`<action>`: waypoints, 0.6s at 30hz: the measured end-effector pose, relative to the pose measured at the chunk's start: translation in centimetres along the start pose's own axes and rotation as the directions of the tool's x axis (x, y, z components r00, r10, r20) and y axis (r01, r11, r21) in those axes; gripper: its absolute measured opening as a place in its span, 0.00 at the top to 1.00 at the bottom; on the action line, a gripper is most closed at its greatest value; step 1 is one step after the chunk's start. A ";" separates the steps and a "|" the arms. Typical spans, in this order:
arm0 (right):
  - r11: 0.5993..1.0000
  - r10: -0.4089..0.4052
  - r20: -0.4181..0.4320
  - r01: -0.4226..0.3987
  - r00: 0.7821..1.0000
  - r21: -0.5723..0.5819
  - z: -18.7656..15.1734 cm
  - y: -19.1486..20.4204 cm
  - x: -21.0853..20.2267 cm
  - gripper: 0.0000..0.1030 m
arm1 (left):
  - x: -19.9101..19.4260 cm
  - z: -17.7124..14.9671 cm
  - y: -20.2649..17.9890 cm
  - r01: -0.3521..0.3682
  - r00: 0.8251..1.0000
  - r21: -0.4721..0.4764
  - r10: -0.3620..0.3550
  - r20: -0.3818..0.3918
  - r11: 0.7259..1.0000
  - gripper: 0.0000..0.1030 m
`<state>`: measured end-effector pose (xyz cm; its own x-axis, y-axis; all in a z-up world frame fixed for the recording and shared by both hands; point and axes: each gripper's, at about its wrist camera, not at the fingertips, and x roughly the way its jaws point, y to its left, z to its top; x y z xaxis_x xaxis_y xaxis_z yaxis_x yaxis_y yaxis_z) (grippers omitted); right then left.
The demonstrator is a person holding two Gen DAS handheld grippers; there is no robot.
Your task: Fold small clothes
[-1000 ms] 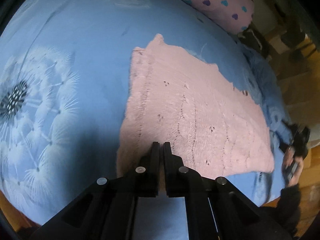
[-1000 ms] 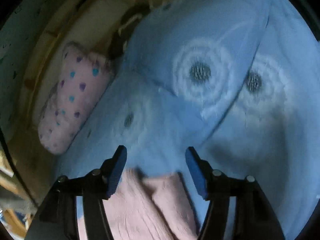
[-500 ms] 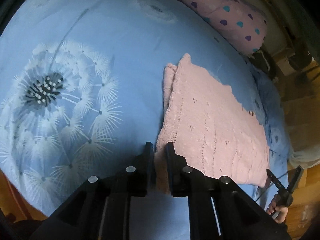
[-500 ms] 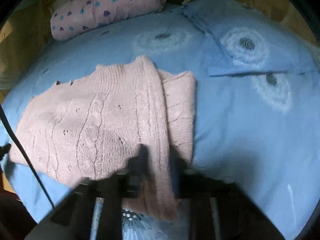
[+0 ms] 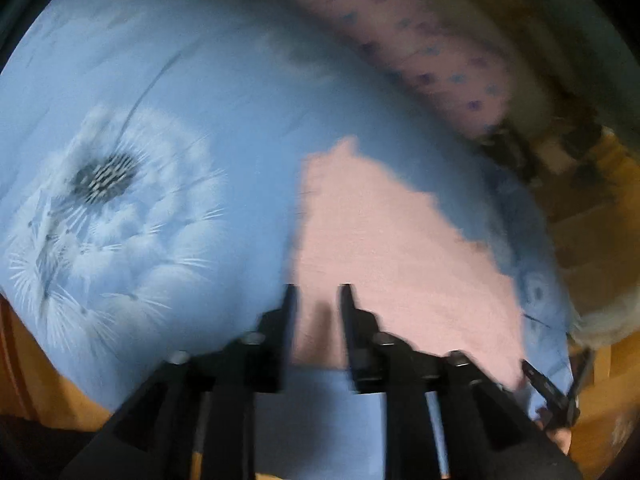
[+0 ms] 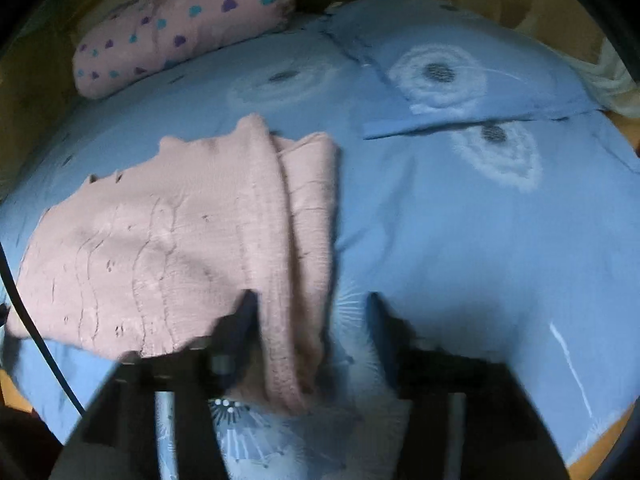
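With both tools' jaws just opened, the left tool (image 5: 316, 296) and right tool (image 6: 310, 304) empty over the pink sweater (image 6: 168, 248), we judge its folded edge may spring loose on the soft bed (image 6: 460, 240).

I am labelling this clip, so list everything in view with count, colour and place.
knit garment: one, pink, folded, flat on the bed.
bedcover: one, blue with white dandelion print, under the garment.
pillow: one, same blue print, at the bed's far end.
bolster cushion: one, pink with purple and teal hearts, along the far edge.
cable: one, black, crossing the right wrist view's left side.
left gripper: one, black, jaws just opened slightly, above the garment's near edge.
right gripper: one, black, jaws just opened wide, straddling the garment's folded edge.
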<state>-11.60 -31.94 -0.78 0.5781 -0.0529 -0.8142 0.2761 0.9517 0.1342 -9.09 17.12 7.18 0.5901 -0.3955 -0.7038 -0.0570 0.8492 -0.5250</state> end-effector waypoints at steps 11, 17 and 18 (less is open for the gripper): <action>0.999 0.000 0.039 -0.002 0.999 0.033 -1.8 0.9 -2.1 0.09 | 0.2 -3.6 5.4 0.178 0.980 -0.378 -0.199 -0.019 0.909 0.55; 0.973 0.028 -0.031 -0.020 0.999 0.231 -3.2 -2.3 0.0 0.06 | 1.1 -3.9 9.9 0.290 0.942 -0.587 -0.333 0.036 0.756 0.55; 0.964 0.049 -0.032 -0.039 0.998 0.263 -3.2 -2.7 0.3 0.05 | 1.2 -3.9 10.0 0.290 0.942 -0.589 -0.334 0.035 0.754 0.55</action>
<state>-14.65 -33.57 -3.22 0.5663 0.0035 -0.8242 0.4457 0.8399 0.3098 -12.11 23.73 -0.76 0.6031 -0.6442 -0.4705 -0.3464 0.3198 -0.8819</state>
